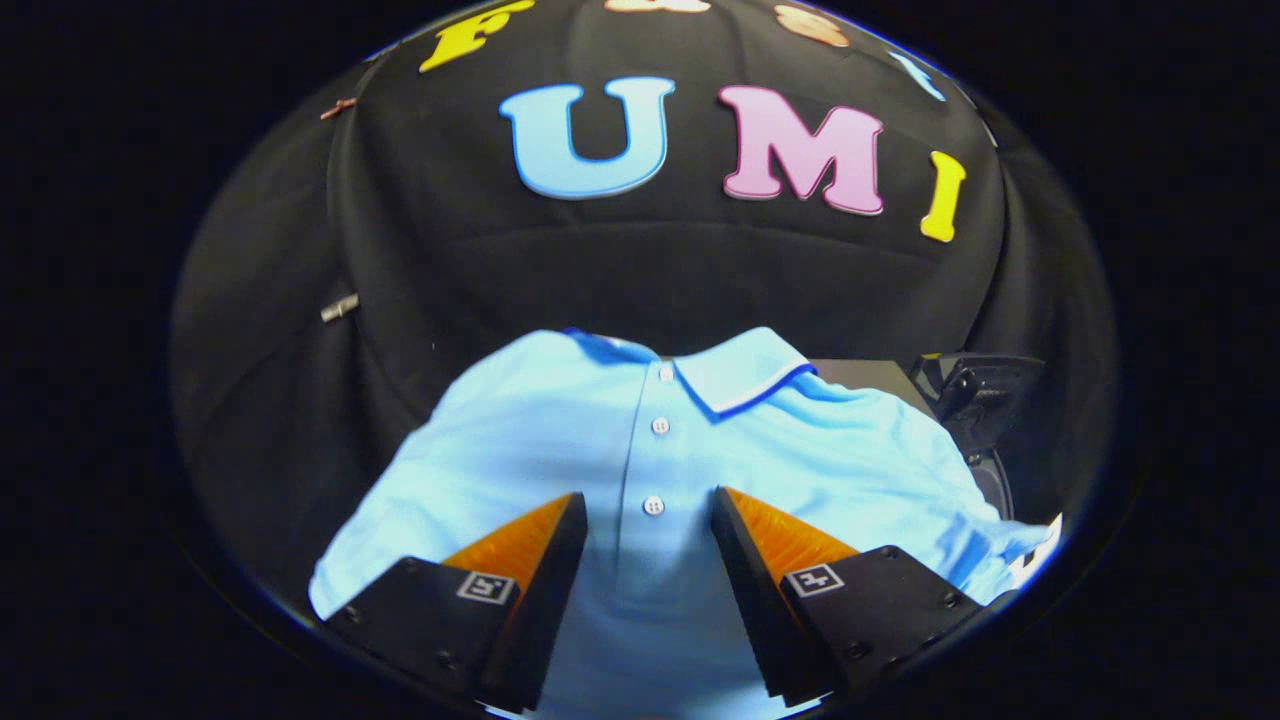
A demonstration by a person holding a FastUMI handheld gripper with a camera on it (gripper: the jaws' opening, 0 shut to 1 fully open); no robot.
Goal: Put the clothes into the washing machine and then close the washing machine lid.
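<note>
While your claw (pixel 650 510) hangs released over the shirt (pixel 560 440), its fingers straddle the button strip below the collar (pixel 745 375). Lower squarely and pinch a thick fold there, so the shirt lifts whole toward the dark machine (pixel 975 400) beside it.

Single camera rides on the gripper (pixel 648 510), looking forward along its two spread fingers and slightly down. Close above a light blue polo shirt (pixel 650 450); black cloth wall (pixel 650 270) stands just beyond.
</note>
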